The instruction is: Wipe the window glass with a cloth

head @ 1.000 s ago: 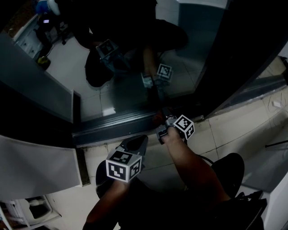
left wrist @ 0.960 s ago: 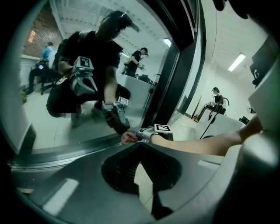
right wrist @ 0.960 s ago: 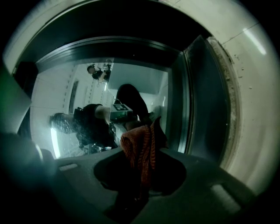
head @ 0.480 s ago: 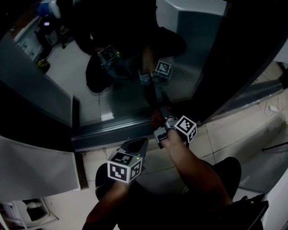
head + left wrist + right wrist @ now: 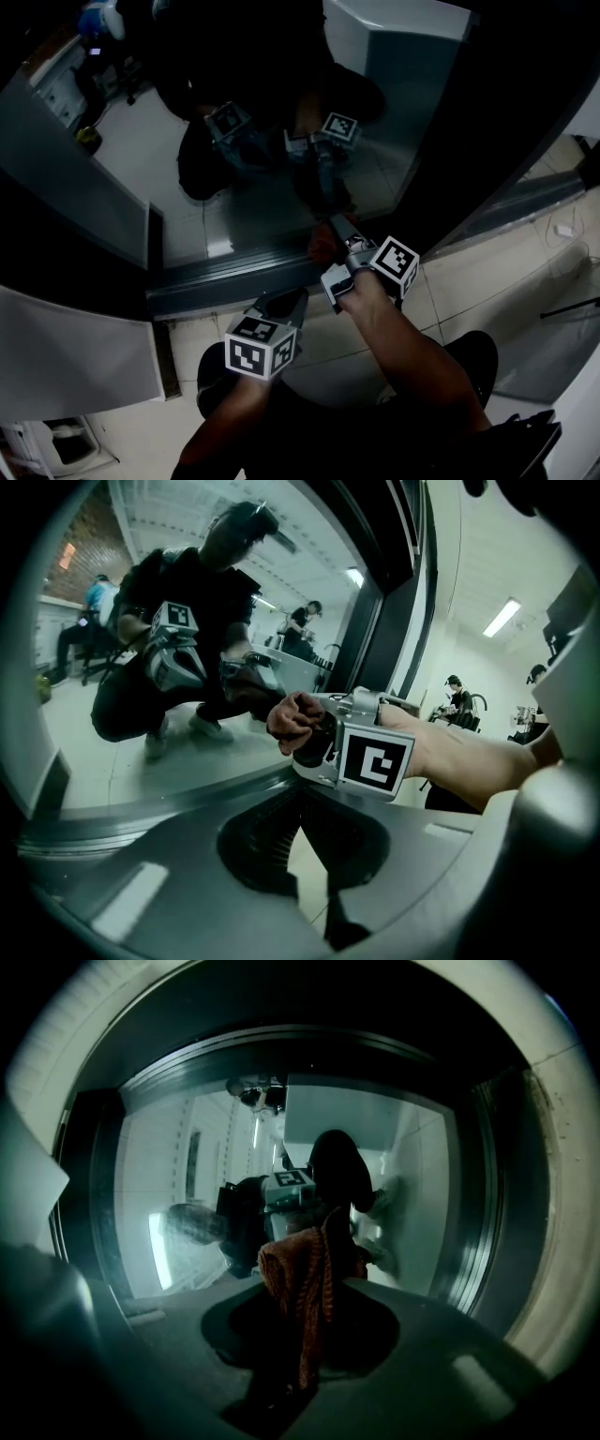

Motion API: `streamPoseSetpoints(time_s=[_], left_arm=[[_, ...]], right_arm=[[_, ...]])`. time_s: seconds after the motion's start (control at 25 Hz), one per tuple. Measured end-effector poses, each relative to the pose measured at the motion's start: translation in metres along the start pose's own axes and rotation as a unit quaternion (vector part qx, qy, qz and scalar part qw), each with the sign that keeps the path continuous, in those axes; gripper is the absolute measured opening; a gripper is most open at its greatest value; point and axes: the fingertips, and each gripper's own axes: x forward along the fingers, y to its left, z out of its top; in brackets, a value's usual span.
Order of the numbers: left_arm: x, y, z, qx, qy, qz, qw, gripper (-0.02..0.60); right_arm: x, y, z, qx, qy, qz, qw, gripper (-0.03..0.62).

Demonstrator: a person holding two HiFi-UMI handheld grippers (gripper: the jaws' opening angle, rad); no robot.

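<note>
Tightly clamped on a rust-orange cloth (image 5: 298,1274), the right gripper (image 5: 305,1363) holds it at the foot of the window glass (image 5: 253,202) (both grippers mirrored in the pane); the left gripper (image 5: 305,841), jaws drawn nearly together on nothing, hangs just back from the glass.

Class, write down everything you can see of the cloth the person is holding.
The cloth is reddish-orange, ribbed or knitted in look, soft and bunched into a crumpled wad. It is clamped between the shut jaws of the right gripper, its folds bulging beyond the tips. It sits low by the window glass, just above the bottom frame, facing its own reflection; whether it presses the pane cannot be told.
</note>
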Motion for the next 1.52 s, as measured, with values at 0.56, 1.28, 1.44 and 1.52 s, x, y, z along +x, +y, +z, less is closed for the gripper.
streamPoseSetpoints(time_s=[0.56,1.28,1.44,1.52], left_arm=[[0.004,-0.006,0.014,0.001,-0.016,-0.007,0.9999,0.017],[-0.003,-0.001,0.02,0.001,-0.028,-0.01,0.9996,0.017],[-0.001,-0.003,0.019,0.001,-0.024,-0.015,0.9996,0.017],[-0.001,-0.003,0.021,0.003,-0.026,-0.016,0.9995,0.017]], right_arm=[[-0.002,0.099,0.003,-0.034,0.02,0.06,0.997,0.069],[-0.005,0.169,0.005,-0.069,0.032,0.089,0.993,0.071],[-0.007,0.185,0.009,-0.068,0.032,0.103,0.992,0.071],[-0.008,0.196,0.01,-0.07,0.031,0.113,0.991,0.071]])
